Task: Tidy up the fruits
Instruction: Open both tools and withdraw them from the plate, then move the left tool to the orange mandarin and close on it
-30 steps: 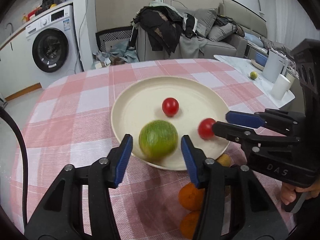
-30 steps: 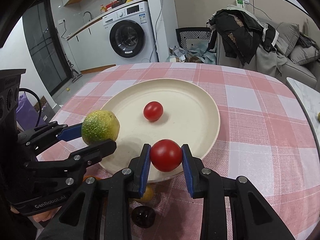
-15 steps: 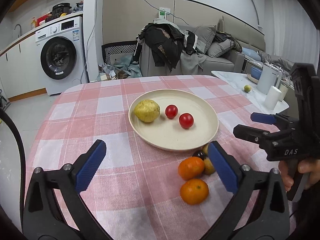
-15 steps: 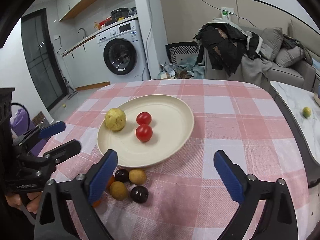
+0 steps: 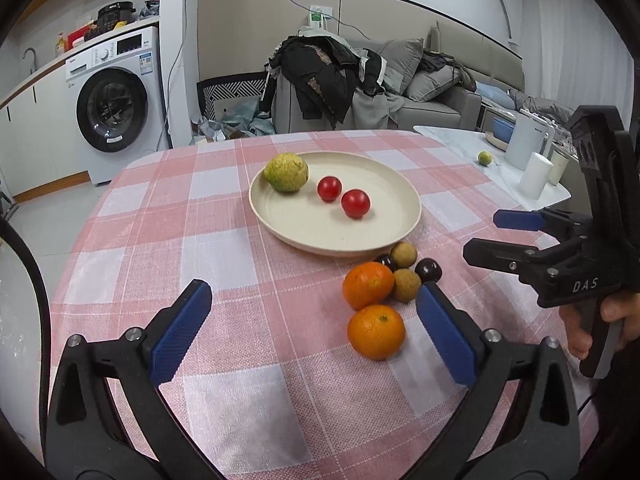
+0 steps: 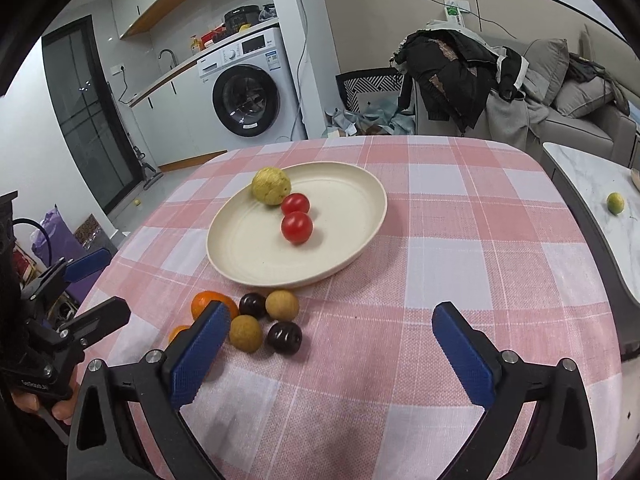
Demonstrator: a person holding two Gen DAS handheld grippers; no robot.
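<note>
A cream plate (image 5: pixel 304 240) on the pink checked tablecloth holds a yellow-green fruit (image 5: pixel 286 172) and two red tomatoes (image 5: pixel 329 188) (image 5: pixel 355 203). In front of the plate lie two oranges (image 5: pixel 368 285) (image 5: pixel 376 332), two tan longans (image 5: pixel 403 255) (image 5: pixel 407 285) and two dark round fruits (image 5: pixel 428 270) (image 5: pixel 385 261). My left gripper (image 5: pixel 312 292) stands wide open and empty, just short of the oranges. My right gripper (image 6: pixel 330 310) is also wide open and empty, its left finger beside an orange (image 6: pixel 206 303). The plate (image 6: pixel 256 276) lies beyond it.
A white side table at the right carries white containers and a small lime (image 5: pixel 484 157). Behind the table stand a washing machine (image 5: pixel 114 108) and a sofa piled with clothes (image 5: pixel 320 76). The other gripper (image 5: pixel 482 236) hovers at the table's right edge.
Both grippers opened, letting the green fruit and a tomato go onto the plate. They then drew back toward the near side, so the loose fruits came into view.
</note>
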